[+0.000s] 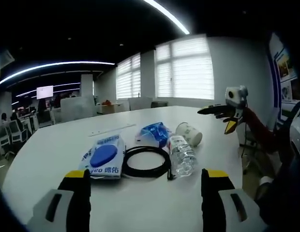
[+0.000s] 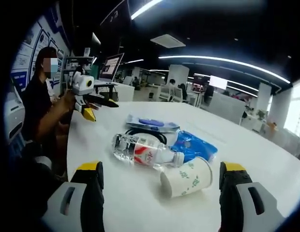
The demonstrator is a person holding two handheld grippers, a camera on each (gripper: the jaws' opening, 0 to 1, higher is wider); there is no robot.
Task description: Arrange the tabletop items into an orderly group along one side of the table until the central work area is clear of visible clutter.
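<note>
Lying bunched mid-table — water bottle (image 2: 146, 151) and paper cup (image 2: 187, 178) on their sides, blue packet (image 1: 155, 132), wipes pack (image 1: 103, 157), black cable coil (image 1: 146, 162) — the clutter awaits sorting, left gripper (image 1: 145, 186) and right gripper (image 2: 160, 186) spread empty, presumably for approach.

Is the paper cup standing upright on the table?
No. In the right gripper view the paper cup lies on its side on the white table, beside the lying water bottle.

Blinded windows (image 1: 188, 67); ceiling light strips (image 2: 227, 60); office chairs (image 1: 14, 130) behind.
</note>
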